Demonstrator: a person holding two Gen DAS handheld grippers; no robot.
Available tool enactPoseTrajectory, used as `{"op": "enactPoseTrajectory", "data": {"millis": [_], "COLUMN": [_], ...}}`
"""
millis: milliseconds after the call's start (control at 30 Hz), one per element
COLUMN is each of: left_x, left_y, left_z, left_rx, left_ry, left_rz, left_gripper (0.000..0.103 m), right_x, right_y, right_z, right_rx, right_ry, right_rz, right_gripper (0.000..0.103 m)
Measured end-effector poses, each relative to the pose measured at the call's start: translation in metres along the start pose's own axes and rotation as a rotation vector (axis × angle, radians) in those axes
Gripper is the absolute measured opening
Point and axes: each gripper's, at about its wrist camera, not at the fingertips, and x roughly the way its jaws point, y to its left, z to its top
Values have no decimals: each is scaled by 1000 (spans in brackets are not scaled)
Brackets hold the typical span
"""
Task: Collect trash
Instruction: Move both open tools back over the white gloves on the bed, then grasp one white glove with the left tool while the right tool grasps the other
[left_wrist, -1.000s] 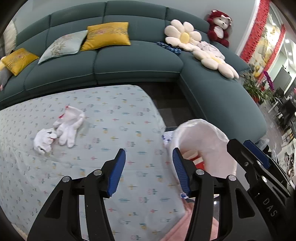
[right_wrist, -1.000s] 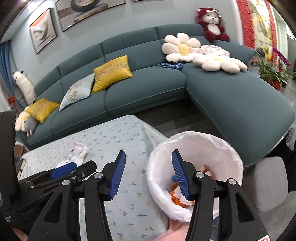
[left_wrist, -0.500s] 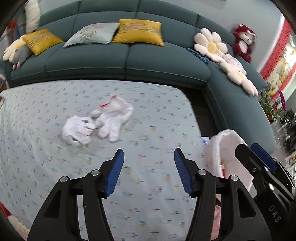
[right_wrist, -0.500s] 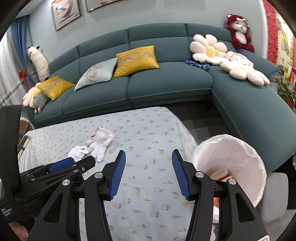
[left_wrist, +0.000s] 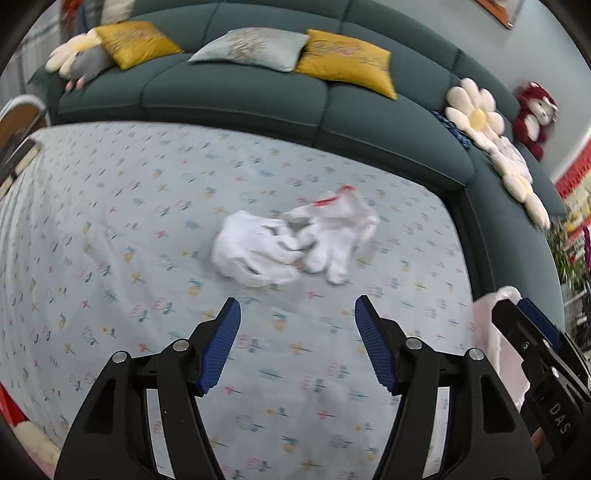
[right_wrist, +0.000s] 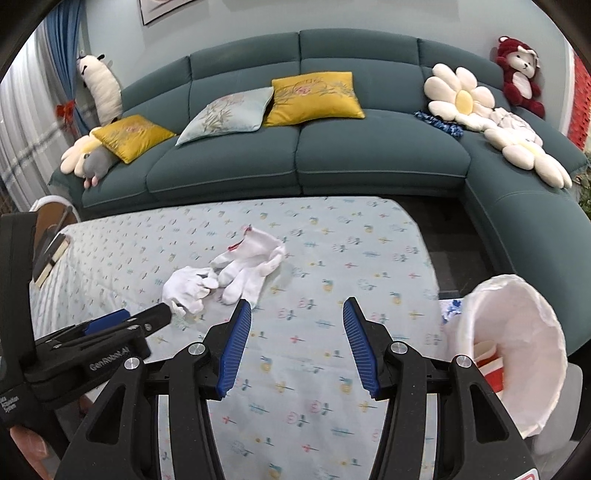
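Observation:
Two white gloves lie together on the flower-patterned tablecloth (left_wrist: 110, 221): a crumpled one (left_wrist: 255, 249) on the left and a flatter one with a red cuff mark (left_wrist: 340, 229) on the right. They also show in the right wrist view, crumpled (right_wrist: 186, 288) and flat (right_wrist: 251, 260). My left gripper (left_wrist: 297, 345) is open and empty, just short of the gloves. My right gripper (right_wrist: 295, 345) is open and empty above the cloth. A bin with a white liner (right_wrist: 517, 350) stands off the table's right edge, with red and white trash inside.
A teal corner sofa (right_wrist: 332, 155) with cushions and plush toys runs behind and to the right of the table. A book (right_wrist: 51, 258) lies at the table's left edge. The left gripper's body (right_wrist: 92, 347) sits low left in the right wrist view.
Both grippers have swung left, away from the bin and toward the gloves. The left gripper is now much closer to the gloves. Both stay open.

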Motion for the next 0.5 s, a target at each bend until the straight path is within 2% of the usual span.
{"op": "enactPoseTrajectory", "data": {"millis": [333, 400, 500], "left_x": [40, 48, 64], "left_y": [51, 54, 61], "left_z": [15, 20, 30], "left_rx": [-82, -87, -98], "left_ry": [45, 49, 56], "left_rz": [38, 44, 51], "left_gripper": [69, 78, 80], "right_x": [59, 75, 99], "right_y": [37, 41, 43], "right_z": [6, 10, 17], "right_rx": [-49, -50, -41], "right_ry": [70, 83, 103], "right_rz": [8, 8, 7], "right_gripper": [51, 51, 51]}}
